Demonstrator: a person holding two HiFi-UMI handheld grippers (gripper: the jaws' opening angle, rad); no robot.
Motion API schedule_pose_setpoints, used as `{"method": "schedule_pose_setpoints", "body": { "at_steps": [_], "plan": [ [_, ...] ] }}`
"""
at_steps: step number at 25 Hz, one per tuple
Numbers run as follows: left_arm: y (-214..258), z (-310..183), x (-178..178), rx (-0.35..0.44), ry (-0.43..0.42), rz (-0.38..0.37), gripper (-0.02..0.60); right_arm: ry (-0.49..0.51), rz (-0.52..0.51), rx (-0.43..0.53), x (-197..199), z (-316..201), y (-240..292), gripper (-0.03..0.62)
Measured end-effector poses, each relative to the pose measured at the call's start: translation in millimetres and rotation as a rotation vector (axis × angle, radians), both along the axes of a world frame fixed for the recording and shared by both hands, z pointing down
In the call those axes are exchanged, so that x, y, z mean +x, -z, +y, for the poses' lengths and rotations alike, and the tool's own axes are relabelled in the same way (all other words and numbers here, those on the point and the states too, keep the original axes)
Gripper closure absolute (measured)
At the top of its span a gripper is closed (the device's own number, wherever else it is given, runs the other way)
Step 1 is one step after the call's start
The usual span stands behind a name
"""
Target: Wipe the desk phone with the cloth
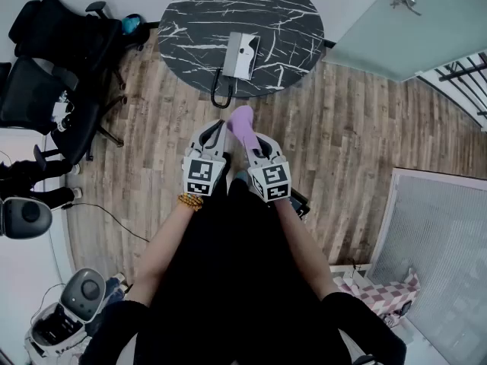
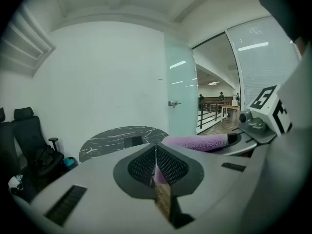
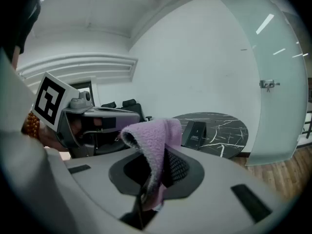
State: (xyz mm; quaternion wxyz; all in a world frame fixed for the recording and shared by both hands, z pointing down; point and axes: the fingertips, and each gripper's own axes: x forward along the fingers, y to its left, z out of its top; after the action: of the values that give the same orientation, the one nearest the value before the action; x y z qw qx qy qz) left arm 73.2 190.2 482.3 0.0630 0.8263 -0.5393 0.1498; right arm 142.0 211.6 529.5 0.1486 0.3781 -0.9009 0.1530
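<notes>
The right claw [image 3: 155,172] is clenched on a purple cloth [image 3: 152,133]. The cloth is pinched low between the two jaws, and its free end rises and folds over above them. From the head view the cloth [image 1: 242,120] sticks out past the tip of the right claw [image 1: 249,137], over the wooden floor [image 1: 342,128] just short of the table's near edge. The left claw [image 2: 156,156] is closed, its jaws pressed together with nothing caught between them. It is held just left of the right one, and the two tips lie near each other in the head view, the left claw [image 1: 216,131] beside the cloth.

The phone [image 1: 242,55] lies on the near part of a round, dark marbled table [image 1: 190,14], beyond both claws and apart from the cloth. Its black cord [image 1: 221,93] loops over the near edge. In the right gripper view the phone [image 3: 193,132] shows as a dark slab on the table [image 3: 229,123].

A black office chair [image 1: 53,59] stands to the far left, and a frosted glass door [image 1: 426,21] is at the far right.
</notes>
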Motion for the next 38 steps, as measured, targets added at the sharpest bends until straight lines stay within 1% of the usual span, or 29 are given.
{"method": "schedule_pose_setpoints", "body": {
  "at_steps": [5,9,12,15,17,22,26,29,33,38],
  "plan": [
    [-2.8,-11.0,-7.6,-0.002,0.01,0.012,0.563,0.004,-0.007,-0.015,-5.0,-13.1,-2.4,0.537],
    [-6.6,-28.3,-5.8,0.001,0.005,0.025,0.563,-0.006,-0.015,-0.018,-2.9,-31.0,-1.2,0.537],
    [-4.6,-48.5,-2.6,0.01,-0.006,0.039,0.563,-0.016,0.001,-0.023,1.3,-49.6,-0.2,0.537],
    [-3.5,-68.6,-2.6,0.012,-0.013,0.051,0.563,-0.036,0.037,-0.007,5.1,-70.5,1.7,0.537],
    [-2.1,-81.3,-3.2,0.012,-0.018,0.057,0.563,-0.047,0.043,0.001,6.0,-84.4,5.1,0.537],
    [0.4,-116.4,-12.4,0.014,-0.017,0.07,0.563,-0.033,0.055,0.021,-4.4,-121.9,12.1,0.537],
    [-3.2,-135.0,-18.3,-0.013,-0.027,0.066,0.563,-0.004,0.037,-0.004,-16.2,-143.0,12.3,0.537],
    [-1.3,-161.3,-25.5,-0.011,-0.034,0.075,0.563,0.014,0.078,0.006,-23.6,-172.2,14.2,0.537],
    [-1.1,-198.9,-40.0,-0.013,-0.015,0.1,0.563,-0.014,0.117,0.036,-28.1,-212.6,21.3,0.537],
    [-6.3,-232.0,-50.2,-0.024,-0.048,0.136,0.563,-0.021,0.216,0.083,-33.0,-263.8,21.2,0.537]
  ]
}}
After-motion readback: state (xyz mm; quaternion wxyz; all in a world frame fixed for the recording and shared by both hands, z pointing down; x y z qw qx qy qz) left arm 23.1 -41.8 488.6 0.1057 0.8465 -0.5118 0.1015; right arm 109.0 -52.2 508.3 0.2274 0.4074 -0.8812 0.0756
